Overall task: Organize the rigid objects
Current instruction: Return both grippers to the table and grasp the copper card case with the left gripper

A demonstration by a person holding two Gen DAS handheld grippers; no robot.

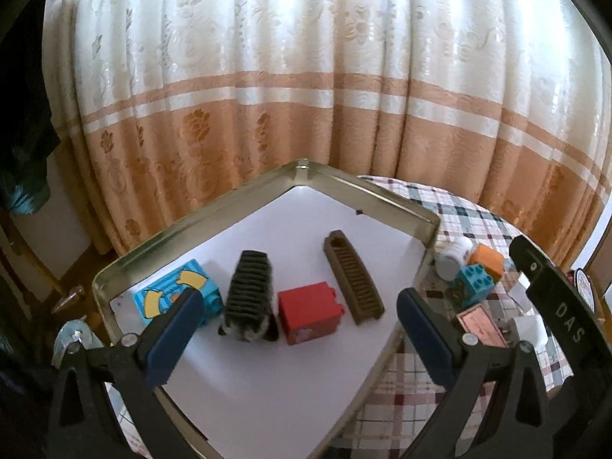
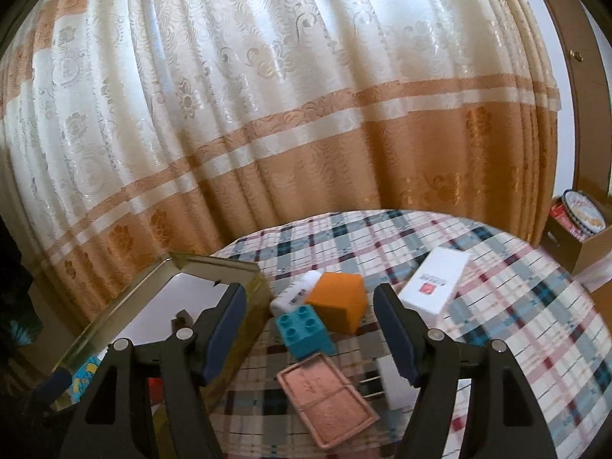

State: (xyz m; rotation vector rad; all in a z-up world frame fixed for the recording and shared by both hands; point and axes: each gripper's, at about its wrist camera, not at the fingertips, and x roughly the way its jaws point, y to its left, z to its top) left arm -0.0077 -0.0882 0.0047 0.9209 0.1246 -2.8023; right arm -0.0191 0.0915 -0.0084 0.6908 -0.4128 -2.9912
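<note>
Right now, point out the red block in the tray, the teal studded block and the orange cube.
red block (image 1: 308, 311), left wrist view, middle of its top face
teal studded block (image 2: 304, 331), right wrist view, studded top
orange cube (image 2: 336, 306), right wrist view, front face

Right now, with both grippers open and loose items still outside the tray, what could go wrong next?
1. The teal brick touches the orange block and white bottle; the right gripper closing there may knock its neighbours.
2. The tray wall stands close beside that cluster, so a finger could clip it.
3. The left gripper hovers over the red block and could disturb sorted pieces.
</note>
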